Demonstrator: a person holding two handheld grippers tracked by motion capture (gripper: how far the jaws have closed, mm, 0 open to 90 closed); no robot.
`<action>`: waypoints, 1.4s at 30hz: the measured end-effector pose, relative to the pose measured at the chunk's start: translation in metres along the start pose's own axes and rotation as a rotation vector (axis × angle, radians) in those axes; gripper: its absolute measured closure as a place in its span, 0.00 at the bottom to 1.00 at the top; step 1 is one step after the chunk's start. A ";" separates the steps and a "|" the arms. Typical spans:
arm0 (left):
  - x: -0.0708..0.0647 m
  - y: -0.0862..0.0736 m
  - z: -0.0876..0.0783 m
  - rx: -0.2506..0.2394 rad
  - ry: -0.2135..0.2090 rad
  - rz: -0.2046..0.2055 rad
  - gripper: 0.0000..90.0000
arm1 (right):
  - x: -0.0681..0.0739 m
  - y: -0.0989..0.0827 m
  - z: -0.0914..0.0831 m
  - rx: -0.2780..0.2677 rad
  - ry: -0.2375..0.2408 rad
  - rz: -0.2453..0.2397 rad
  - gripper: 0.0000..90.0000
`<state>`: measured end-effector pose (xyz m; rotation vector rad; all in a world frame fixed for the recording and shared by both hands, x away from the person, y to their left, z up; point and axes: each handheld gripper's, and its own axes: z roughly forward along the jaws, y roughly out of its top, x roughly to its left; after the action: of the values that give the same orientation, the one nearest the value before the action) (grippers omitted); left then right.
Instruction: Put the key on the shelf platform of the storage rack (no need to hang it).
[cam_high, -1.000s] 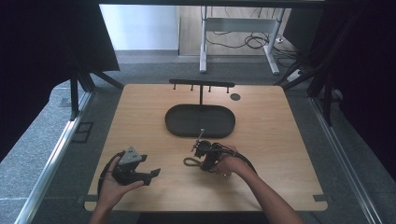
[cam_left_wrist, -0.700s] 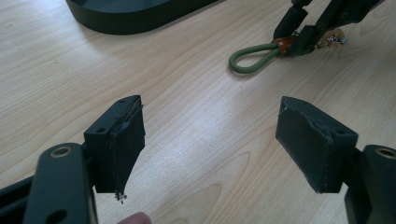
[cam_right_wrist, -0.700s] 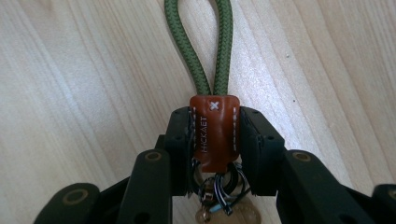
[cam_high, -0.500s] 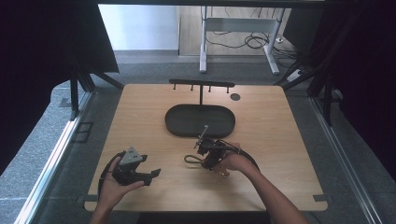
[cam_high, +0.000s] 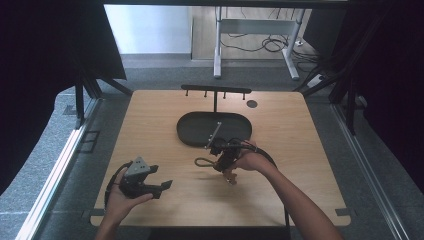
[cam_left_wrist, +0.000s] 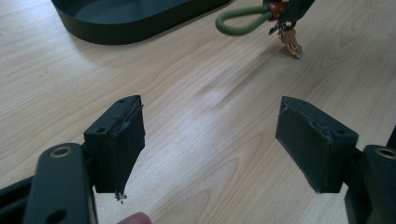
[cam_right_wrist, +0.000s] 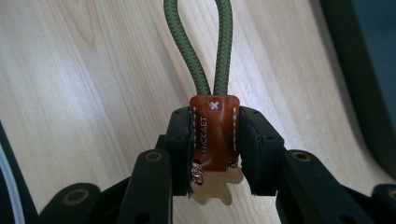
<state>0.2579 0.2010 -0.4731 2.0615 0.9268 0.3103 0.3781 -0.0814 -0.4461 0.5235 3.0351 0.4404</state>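
The right gripper (cam_right_wrist: 212, 154) is clamping a keychain (cam_right_wrist: 213, 137) by its brown leather tab, one jaw pressing on each side, with the green cord loop (cam_right_wrist: 198, 51) running straight out ahead of the jaws along the gripper's own line and a key (cam_left_wrist: 290, 41) dangling beneath. In the high view this gripper (cam_high: 223, 159) is holding the keychain just above the table (cam_high: 300, 145), a little in front of the near rim of the dark oval tray (cam_high: 190, 135), and the loop (cam_high: 202, 162) is pointing toward the person's left. The left gripper (cam_high: 150, 186) is resting low near the table's front left, its jaws standing wide apart with nothing between them, well apart from the keychain. From its own camera the loop (cam_left_wrist: 238, 21) is lying ahead and to the right, its long axis running crosswise to that gripper's line of reach. The tray and the hook rack (cam_high: 216, 91) behind it both lie beyond the held keychain, so the right hand is plainly the nearer one for placing it in the tray or hanging it.
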 end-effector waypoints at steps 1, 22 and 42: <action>0.000 0.000 0.000 0.000 0.000 0.000 0.27 | 0.000 0.001 -0.002 -0.009 0.001 0.004 0.74; 0.008 -0.002 -0.001 -0.005 0.004 -0.020 0.27 | 0.009 -0.004 -0.041 -0.025 -0.058 0.048 0.74; 0.003 0.001 0.003 0.003 -0.012 0.000 0.27 | -0.006 -0.014 -0.064 -0.013 -0.110 0.112 0.74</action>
<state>0.2626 0.2008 -0.4746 2.0637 0.9206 0.2966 0.3742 -0.1128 -0.3888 0.6949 2.9058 0.4207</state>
